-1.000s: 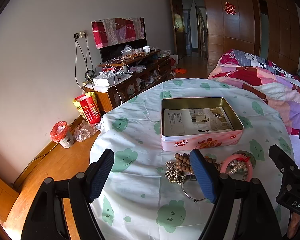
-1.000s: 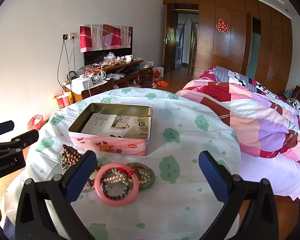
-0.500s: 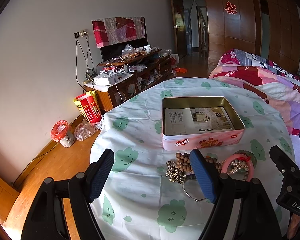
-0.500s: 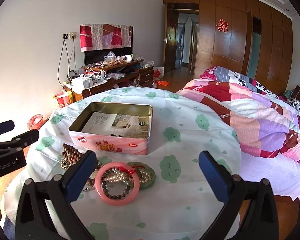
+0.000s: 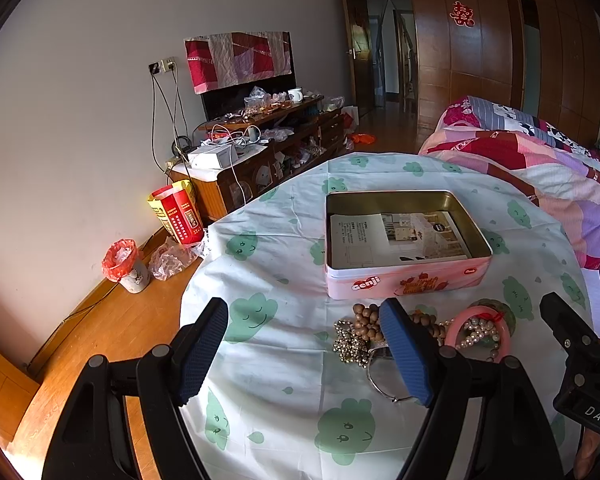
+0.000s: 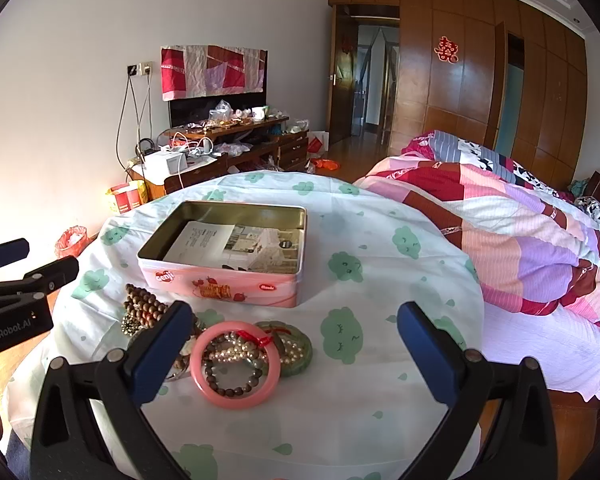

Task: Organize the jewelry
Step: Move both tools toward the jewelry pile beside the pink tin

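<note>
An open pink tin (image 5: 404, 280) (image 6: 224, 286) with a paper sheet inside sits on the round table. In front of it lies a heap of jewelry: brown wooden beads (image 5: 366, 322) (image 6: 144, 308), a sparkly chain (image 5: 350, 346), a silver bangle (image 5: 384, 390), a pink bangle (image 5: 478, 314) (image 6: 236, 394) around pearl and dark bead strings, and a green jade disc (image 6: 298, 354). My left gripper (image 5: 306, 350) is open, hovering left of the heap. My right gripper (image 6: 296, 356) is open above the pink bangle and disc.
The table wears a white cloth with green cloud faces (image 5: 260, 360) (image 6: 380, 280). A bed with a patchwork quilt (image 6: 520, 240) lies to the right. A cluttered wooden cabinet (image 5: 260, 160), a red bag (image 5: 178, 212) and a small bin (image 5: 124, 260) stand by the left wall.
Both grippers have barely shifted; the view of the tin and jewelry is almost the same. Nothing was taken hold of or moved.
</note>
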Available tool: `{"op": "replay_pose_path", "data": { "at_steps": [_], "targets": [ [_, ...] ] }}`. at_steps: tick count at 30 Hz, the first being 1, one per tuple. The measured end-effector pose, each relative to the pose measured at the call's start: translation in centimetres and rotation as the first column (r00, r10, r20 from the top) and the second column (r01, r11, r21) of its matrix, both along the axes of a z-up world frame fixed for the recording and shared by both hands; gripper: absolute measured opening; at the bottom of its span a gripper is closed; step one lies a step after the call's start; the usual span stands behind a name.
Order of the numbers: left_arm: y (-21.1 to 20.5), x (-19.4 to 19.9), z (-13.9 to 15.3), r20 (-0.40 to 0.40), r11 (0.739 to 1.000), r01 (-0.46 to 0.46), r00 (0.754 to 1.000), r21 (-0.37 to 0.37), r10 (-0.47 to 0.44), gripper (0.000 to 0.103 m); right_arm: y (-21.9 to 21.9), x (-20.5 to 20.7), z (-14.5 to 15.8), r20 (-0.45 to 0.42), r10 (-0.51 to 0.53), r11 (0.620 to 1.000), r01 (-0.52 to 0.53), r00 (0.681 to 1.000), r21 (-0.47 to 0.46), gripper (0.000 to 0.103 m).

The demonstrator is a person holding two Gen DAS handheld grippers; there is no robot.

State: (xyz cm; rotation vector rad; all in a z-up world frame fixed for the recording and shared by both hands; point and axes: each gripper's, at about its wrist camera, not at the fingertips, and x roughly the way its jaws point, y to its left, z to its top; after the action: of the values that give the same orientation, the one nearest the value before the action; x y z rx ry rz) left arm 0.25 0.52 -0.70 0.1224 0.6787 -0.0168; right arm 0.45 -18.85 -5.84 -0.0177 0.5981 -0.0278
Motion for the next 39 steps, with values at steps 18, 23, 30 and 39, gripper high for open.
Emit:
{"op": "replay_pose_path", "data": {
  "at_steps": [18,23,30,39],
  "targets": [
    [0.7,0.0,-0.8,-0.003,1.000,-0.006,1.000,0.003,0.006,0.078,-0.1,0.1,-0.1,-0.006,0.001,1.000,-0.001,1.000,0.003,0.103],
    [0.7,0.0,-0.8,-0.005,1.000,-0.005,1.000,0.002,0.005,0.078,0.1,0.0,-0.4,-0.008,0.001,1.000,-0.001,1.000,0.004,0.103],
    [0.7,0.2,-1.0,-0.011,1.000,-0.009,1.000,0.003,0.009,0.078,0.1,0.1,-0.6,-0.010,0.001,1.000,-0.001,1.000,0.004,0.103],
    [0.8,0.6,-1.7,-0.033,1.000,-0.018,0.999,0.008,0.018,0.078,0.3,-0.1,-1.4,-0.021,0.002,1.000,-0.002,1.000,0.005,0.103]
  ]
}}
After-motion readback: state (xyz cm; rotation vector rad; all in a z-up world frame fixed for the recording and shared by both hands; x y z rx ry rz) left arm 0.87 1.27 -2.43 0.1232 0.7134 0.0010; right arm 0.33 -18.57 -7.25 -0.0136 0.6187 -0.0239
